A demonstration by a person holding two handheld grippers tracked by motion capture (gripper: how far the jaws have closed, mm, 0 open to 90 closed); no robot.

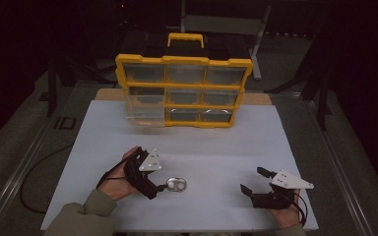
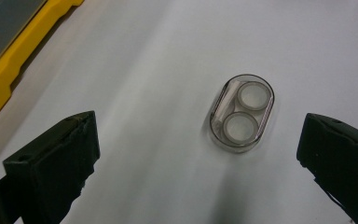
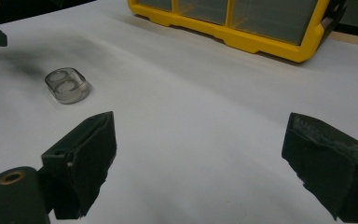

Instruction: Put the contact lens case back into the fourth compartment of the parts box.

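Your left hand-held gripper [image 2: 198,154] stands spread wide and holds nothing; the clear oval case [image 2: 242,112] lies just ahead of it on the white counter [image 2: 144,56], between the jaw lines. It looks light, rigid and slippery; pinch its long flat sides. Your right hand-held gripper [image 3: 205,163] is spread too, well apart; the yellow organizer [image 1: 183,91] stands beyond.

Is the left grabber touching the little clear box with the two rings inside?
Apart. In the left gripper view the little clear box lies on the white table between the wide-open jaws of the left gripper, with bare white showing on both sides.
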